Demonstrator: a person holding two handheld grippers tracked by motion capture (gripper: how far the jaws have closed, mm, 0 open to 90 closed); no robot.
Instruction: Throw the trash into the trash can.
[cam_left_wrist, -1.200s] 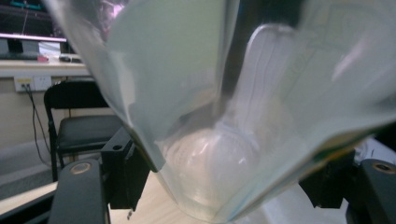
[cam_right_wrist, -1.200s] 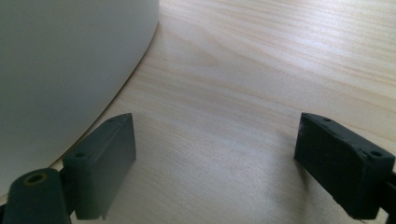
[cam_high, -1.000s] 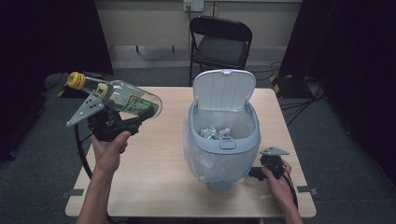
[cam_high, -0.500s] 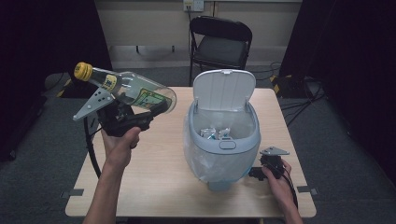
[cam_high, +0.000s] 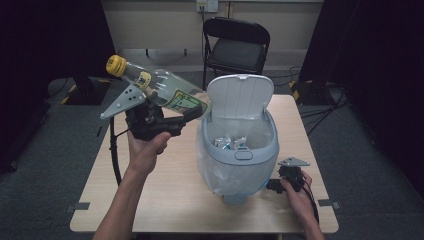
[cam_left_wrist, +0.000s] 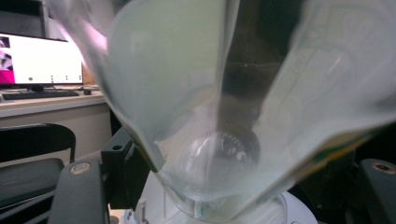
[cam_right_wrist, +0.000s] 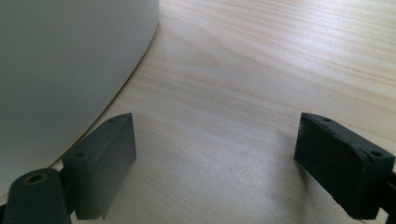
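High view shows my left tool (cam_high: 167, 111) clamped on the clear plastic bottle (cam_high: 159, 91), raised above the tabletop (cam_high: 165, 190) at ten o'clock from the open pedal bin (cam_high: 240, 155), yellow cap (cam_high: 116, 64) pointing away from it. At five o'clock of the bin my right tool (cam_high: 272, 186) rests spread apart, holding nothing

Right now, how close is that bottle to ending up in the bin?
Done: the bin stands with its lid up, some wrappers inside. In hand: the left gripper holds the plastic bottle in the air, base near the rim. Left: tipping it in and letting go. The right gripper rests open on the table.
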